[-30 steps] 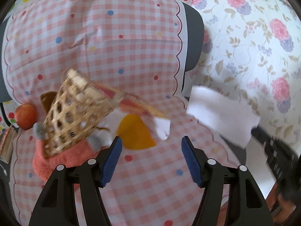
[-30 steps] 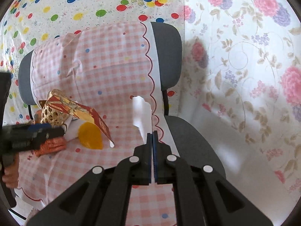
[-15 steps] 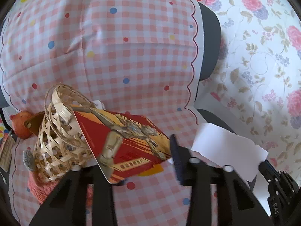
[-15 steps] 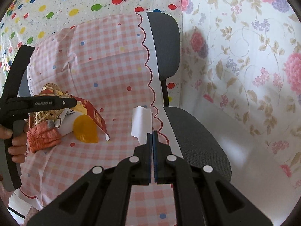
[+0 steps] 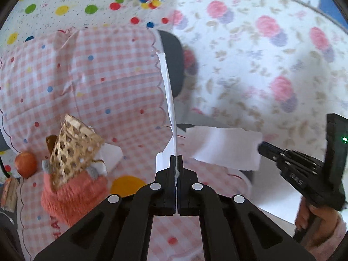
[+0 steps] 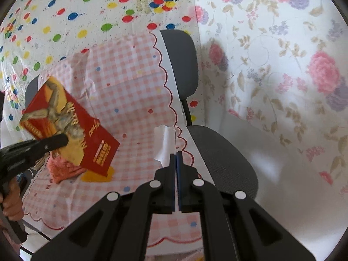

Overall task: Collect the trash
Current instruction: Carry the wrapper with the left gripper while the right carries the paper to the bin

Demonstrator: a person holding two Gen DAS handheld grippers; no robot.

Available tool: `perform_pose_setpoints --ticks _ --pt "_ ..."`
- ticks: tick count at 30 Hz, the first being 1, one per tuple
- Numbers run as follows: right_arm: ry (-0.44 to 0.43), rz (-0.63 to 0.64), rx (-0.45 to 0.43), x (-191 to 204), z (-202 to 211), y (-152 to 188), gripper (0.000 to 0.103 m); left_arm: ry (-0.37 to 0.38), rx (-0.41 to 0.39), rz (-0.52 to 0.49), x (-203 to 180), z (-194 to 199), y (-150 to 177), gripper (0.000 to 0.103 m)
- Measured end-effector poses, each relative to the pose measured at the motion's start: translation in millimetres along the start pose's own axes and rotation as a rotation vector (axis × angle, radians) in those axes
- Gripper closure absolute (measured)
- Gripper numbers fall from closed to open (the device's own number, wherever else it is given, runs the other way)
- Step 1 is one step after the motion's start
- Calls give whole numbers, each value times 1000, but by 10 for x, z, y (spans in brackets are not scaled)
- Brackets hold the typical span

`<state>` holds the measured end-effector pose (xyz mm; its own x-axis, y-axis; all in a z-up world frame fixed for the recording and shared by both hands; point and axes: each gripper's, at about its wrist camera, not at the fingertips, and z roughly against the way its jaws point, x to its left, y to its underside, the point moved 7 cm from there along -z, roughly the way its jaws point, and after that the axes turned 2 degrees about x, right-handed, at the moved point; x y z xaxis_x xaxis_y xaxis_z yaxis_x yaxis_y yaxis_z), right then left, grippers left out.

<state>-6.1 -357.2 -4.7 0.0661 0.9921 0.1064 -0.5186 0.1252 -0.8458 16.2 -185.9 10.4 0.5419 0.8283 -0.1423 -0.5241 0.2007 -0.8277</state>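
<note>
On the left, the left gripper [image 6: 65, 140] is gripping a red printed card [image 6: 71, 128], jaws having just closed on it, above the woven bamboo basket [image 5: 74, 150] and orange knit item [image 5: 71, 193] on the pink checked cloth [image 6: 130, 82]. To the right, the right gripper [image 6: 175, 152] is pinching a torn white paper scrap [image 6: 165, 143] by the chair's [image 6: 224, 163] seat edge.

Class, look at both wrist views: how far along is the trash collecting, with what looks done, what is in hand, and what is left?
Done: nothing visibly binned; no bin shows. In hand: the left gripper has just closed on the red card, lifted off the chair; the right gripper is shut on a white paper scrap. Left: the yellow piece on the checked cloth beside the woven basket.
</note>
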Motion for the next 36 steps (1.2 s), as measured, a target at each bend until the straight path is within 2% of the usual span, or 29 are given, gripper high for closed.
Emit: perform_pose_setpoints --ticks 10,22,31,36 --pt "53 -10 23 68 664 314 102 119 5 -62 -567 364 461 103" --pt "242 1 30 -161 1601 762 102 308 34 -170 -1411 537 935 103" --pt "325 -31 110 -468 1695 1180 102 401 149 -212 -1785 202 1278 103" --pt "342 -69 170 -662 1585 1400 102 410 223 -231 -1916 -80 1435 102"
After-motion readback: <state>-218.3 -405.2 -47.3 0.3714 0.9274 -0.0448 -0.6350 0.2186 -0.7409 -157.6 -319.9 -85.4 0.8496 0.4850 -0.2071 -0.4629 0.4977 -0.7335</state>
